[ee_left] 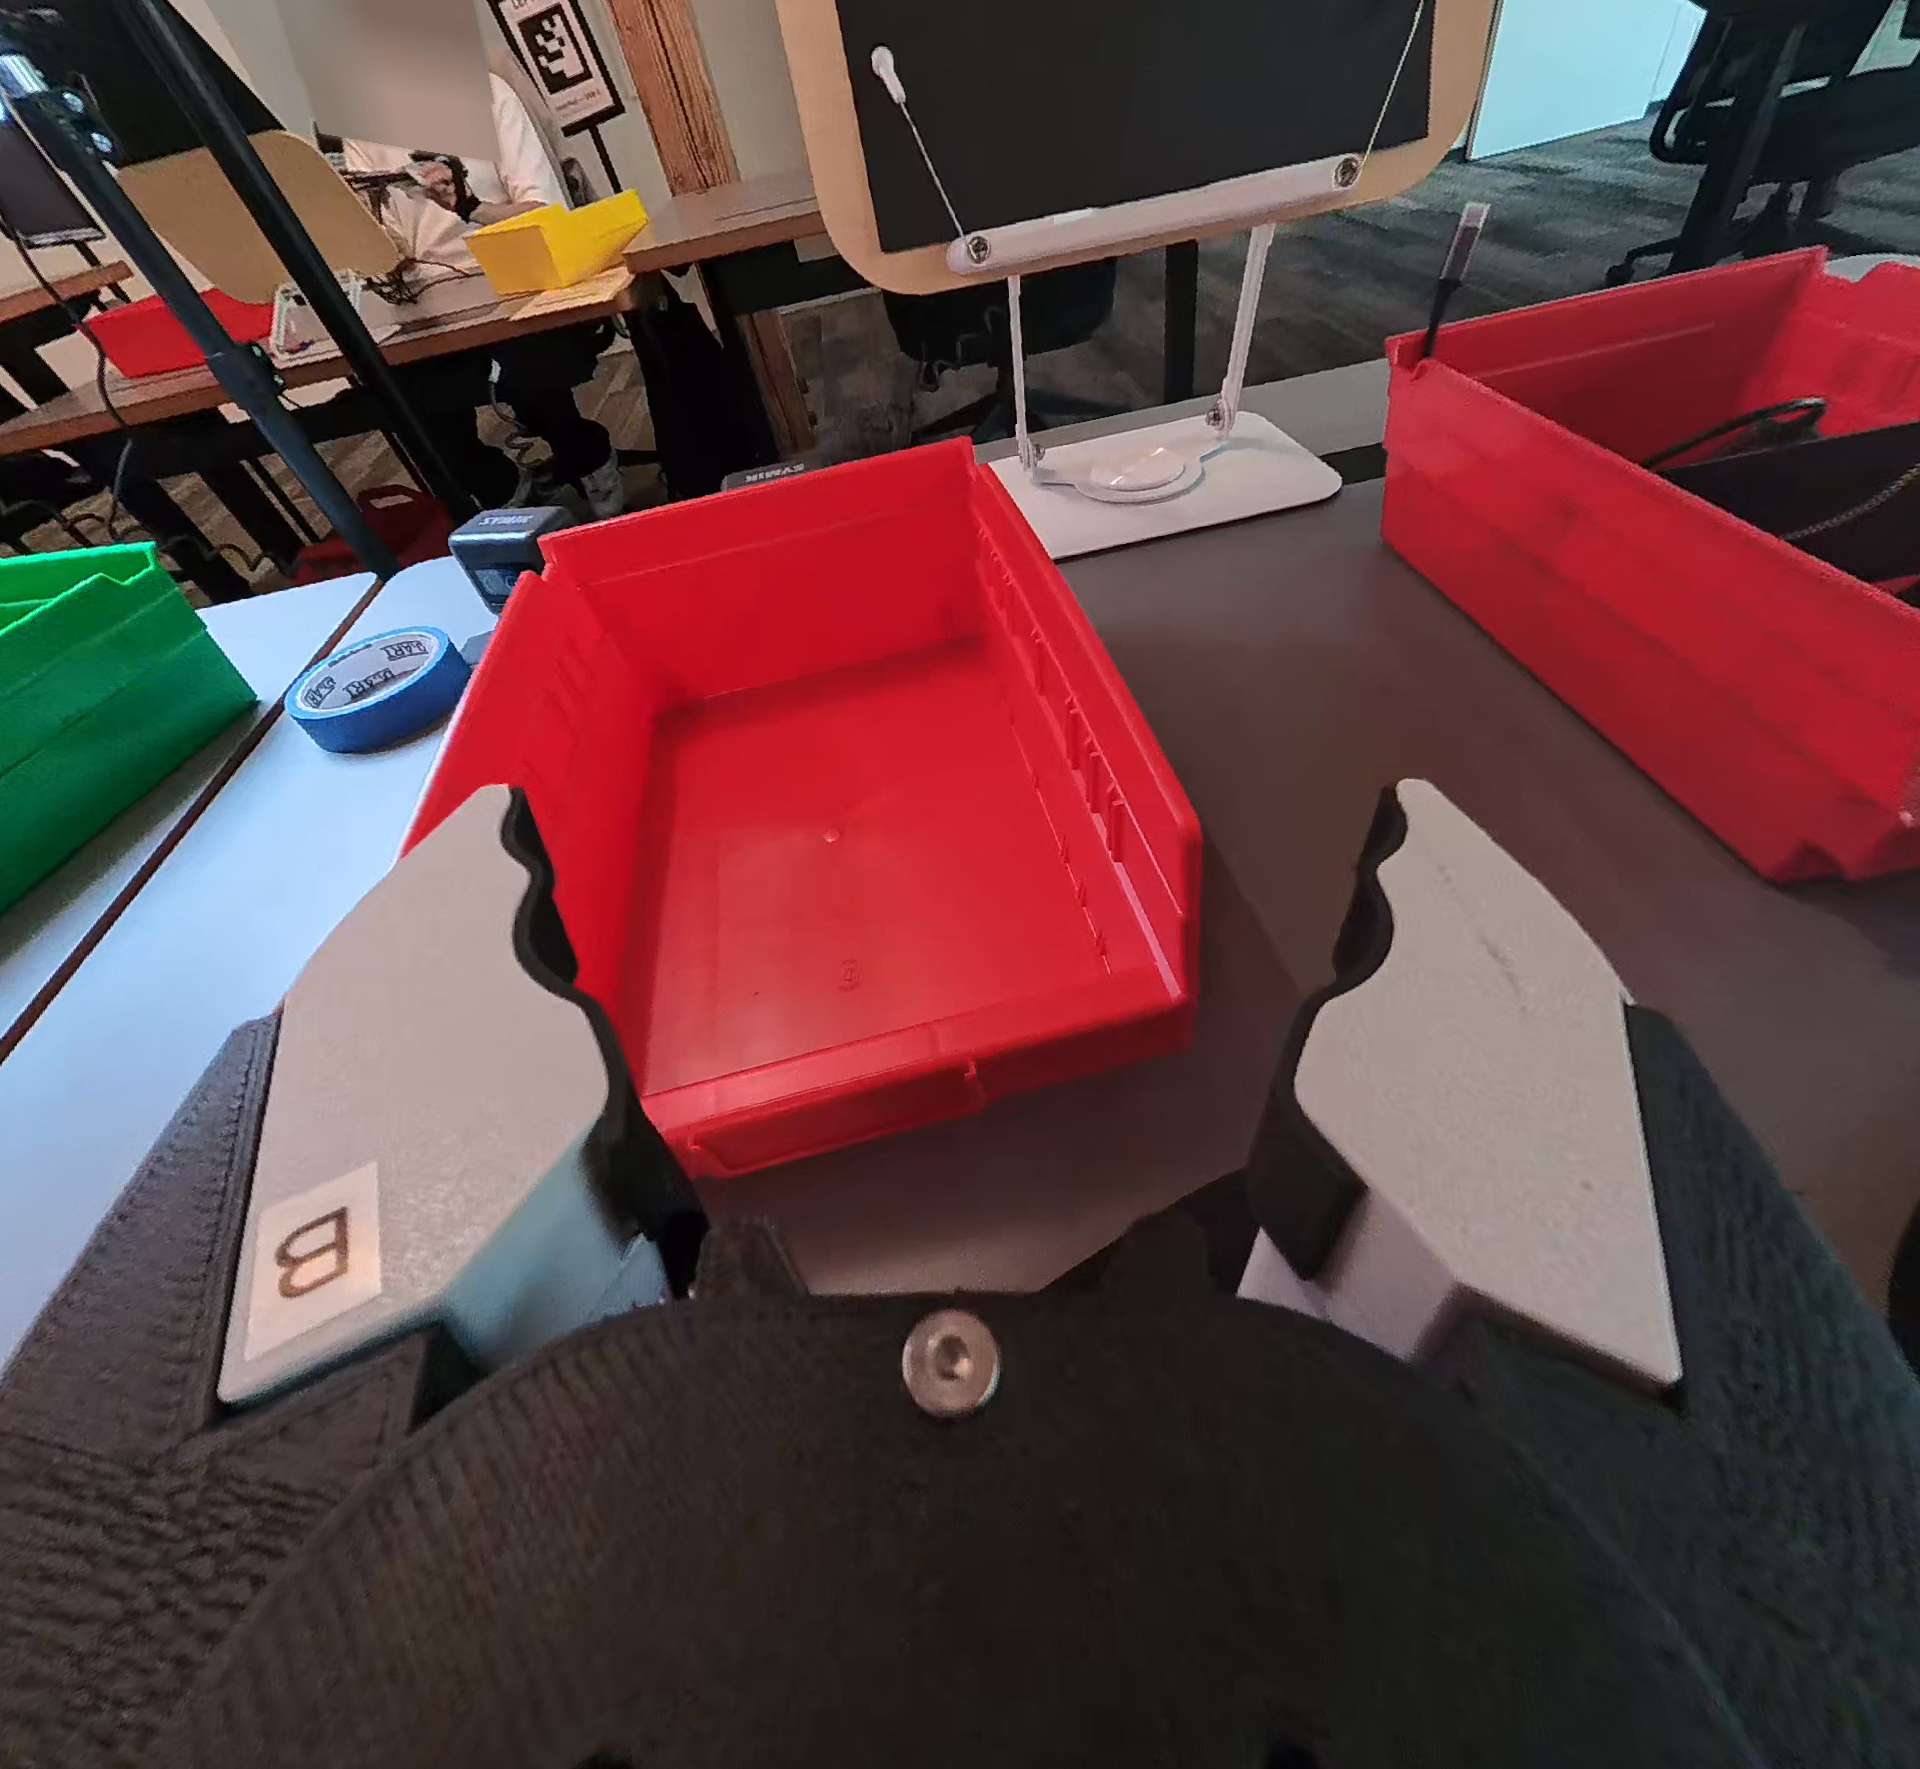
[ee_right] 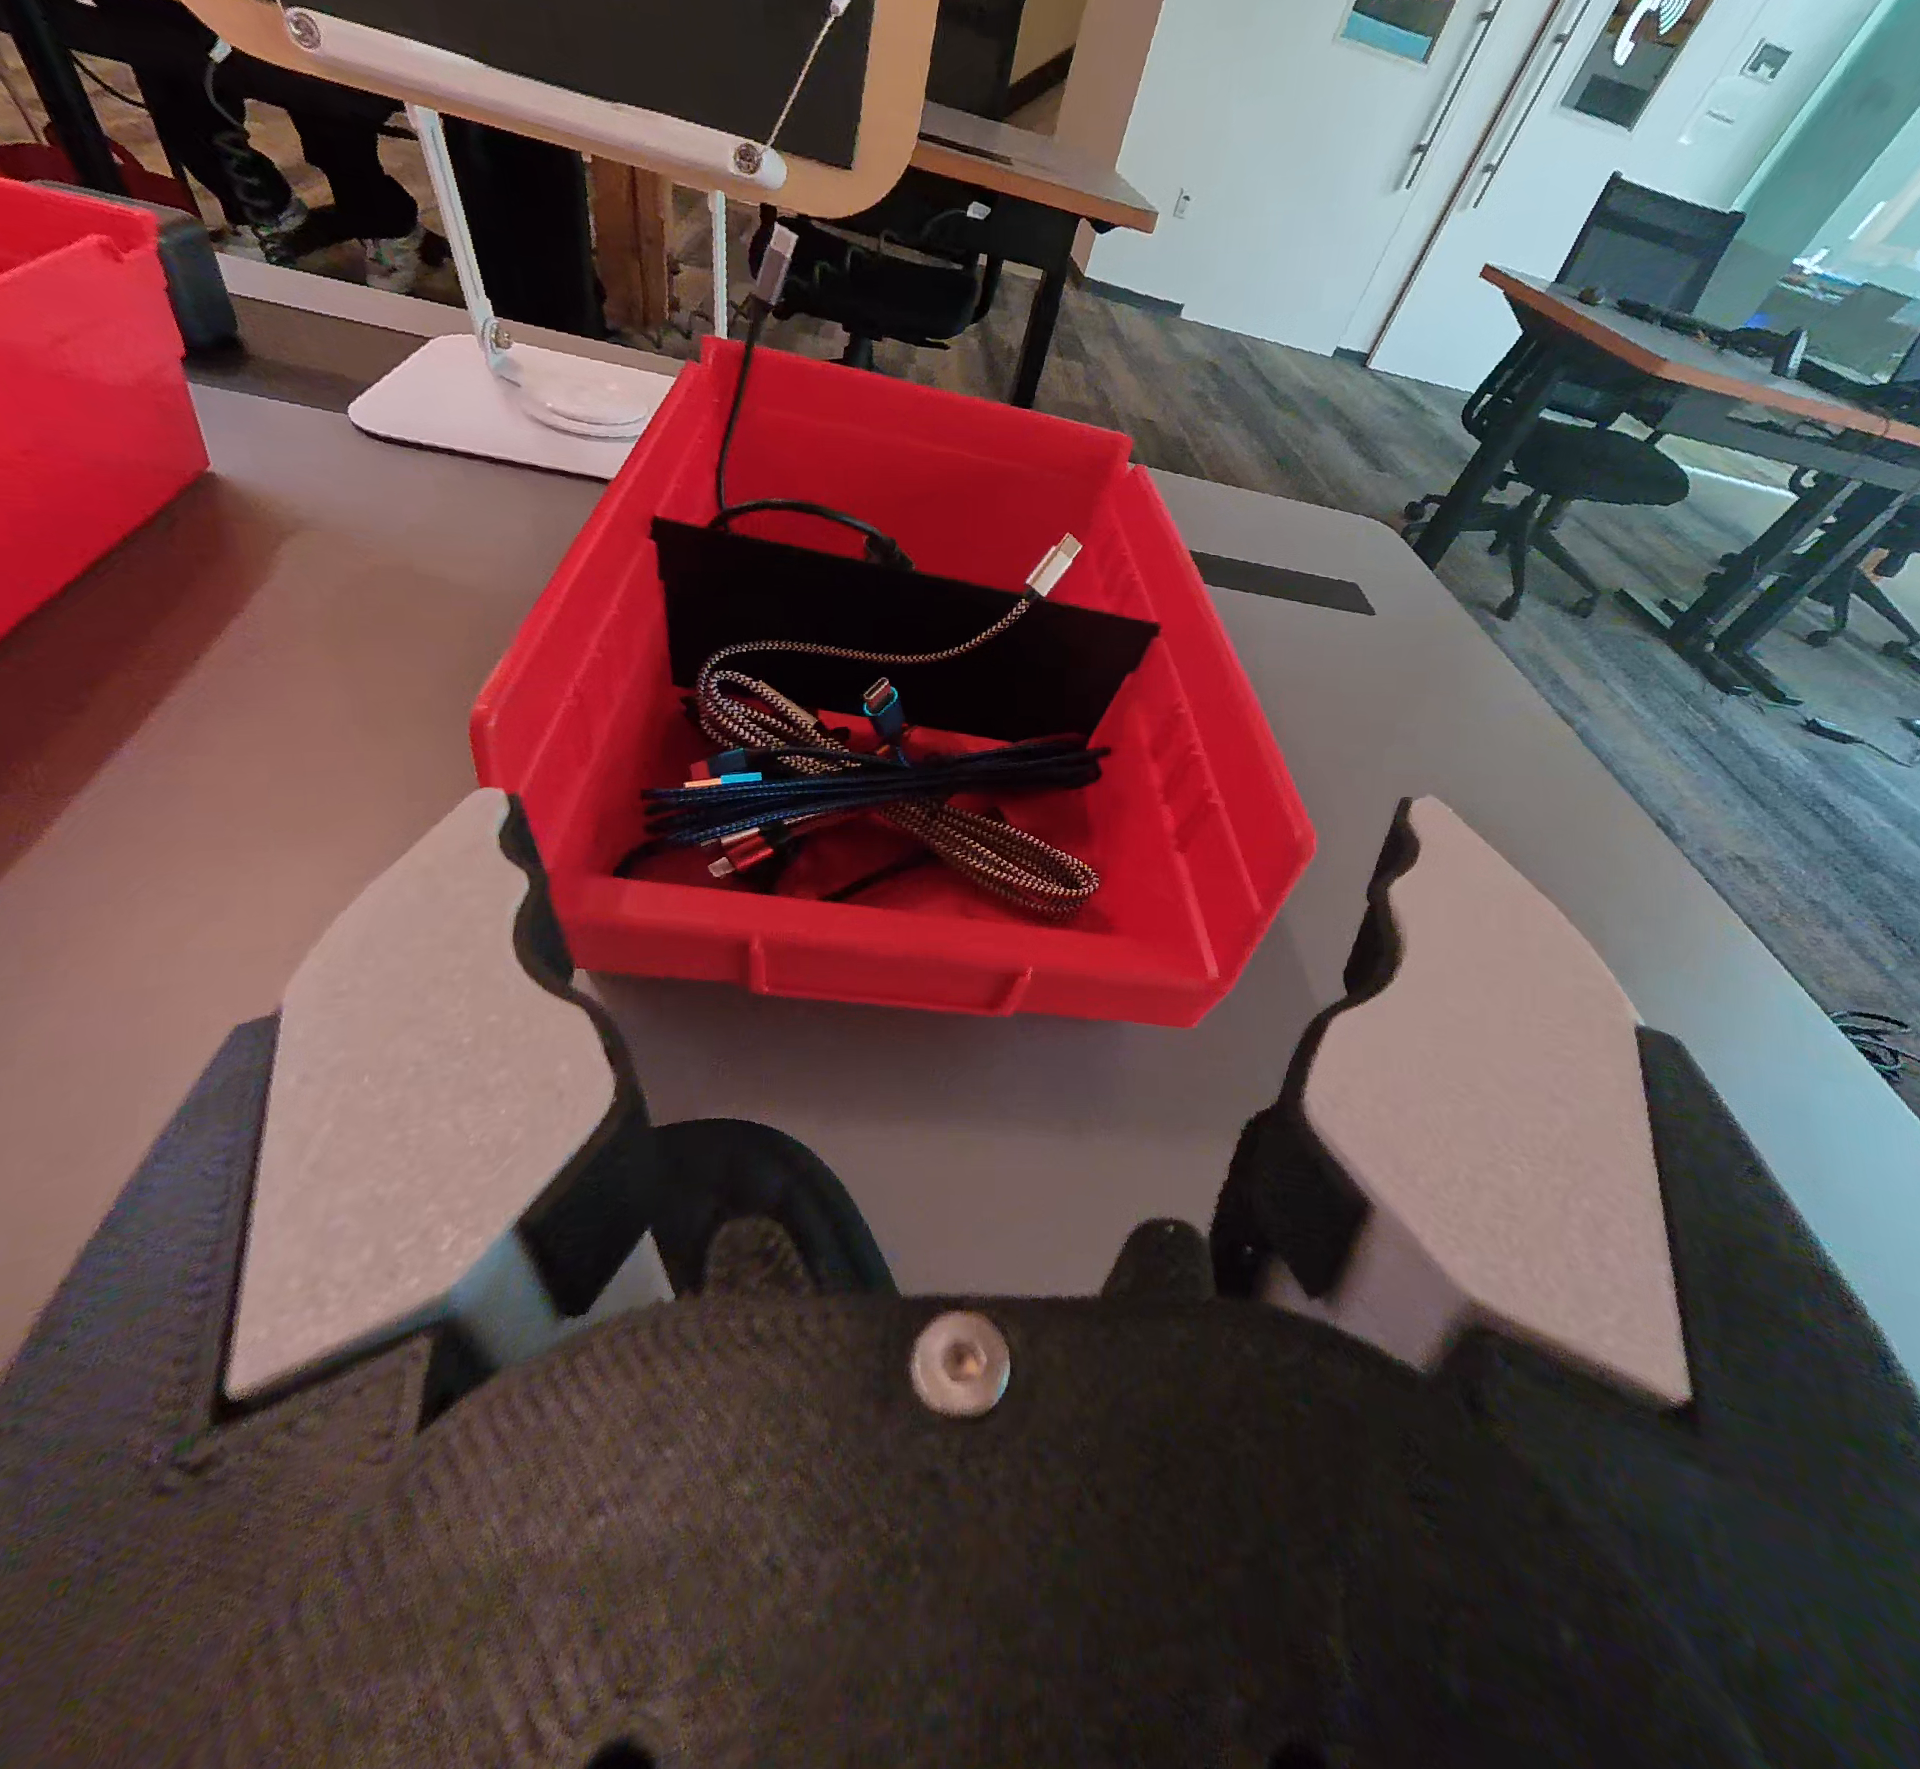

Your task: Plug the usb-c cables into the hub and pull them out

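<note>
A dark table [ee_left: 1299, 680] holds a red bin [ee_left: 831, 784] with nothing in it. Another red bin [ee_right: 883, 971] sits well apart from it on the same table. A white stand base [ee_left: 1164, 483] rests just behind the first bin. Beside it is a light table [ee_left: 156, 940] with a roll of blue tape [ee_left: 376, 689] and a green bin [ee_left: 94, 701] on top.

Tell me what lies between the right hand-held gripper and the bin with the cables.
Nothing: in the right wrist view only bare grey table lies between the open right hand-held gripper and the red bin with the cables.
</note>
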A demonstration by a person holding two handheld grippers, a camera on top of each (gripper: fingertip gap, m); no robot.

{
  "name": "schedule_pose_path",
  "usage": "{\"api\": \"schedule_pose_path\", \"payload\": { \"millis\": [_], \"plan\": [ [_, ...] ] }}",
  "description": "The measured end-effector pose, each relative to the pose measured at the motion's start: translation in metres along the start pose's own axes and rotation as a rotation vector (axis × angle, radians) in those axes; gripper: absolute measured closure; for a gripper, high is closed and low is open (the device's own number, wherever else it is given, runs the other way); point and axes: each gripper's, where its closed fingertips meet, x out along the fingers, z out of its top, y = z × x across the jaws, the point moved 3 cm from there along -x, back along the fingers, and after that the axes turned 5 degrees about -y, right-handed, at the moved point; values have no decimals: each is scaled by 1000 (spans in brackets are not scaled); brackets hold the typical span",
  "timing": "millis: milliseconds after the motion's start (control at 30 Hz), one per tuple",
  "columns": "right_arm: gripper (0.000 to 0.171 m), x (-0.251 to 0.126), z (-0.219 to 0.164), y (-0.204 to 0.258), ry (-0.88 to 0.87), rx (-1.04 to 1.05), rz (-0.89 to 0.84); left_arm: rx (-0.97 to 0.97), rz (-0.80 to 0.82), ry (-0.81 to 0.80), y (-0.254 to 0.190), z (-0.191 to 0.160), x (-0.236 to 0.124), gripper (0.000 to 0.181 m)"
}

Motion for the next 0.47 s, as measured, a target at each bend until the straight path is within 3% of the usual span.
{"api": "schedule_pose_path", "payload": {
  "millis": [467],
  "plan": [
    [26,-1,0,7,-9,19,-15,15,-13,2,-6,-4,3,39]
  ]
}}
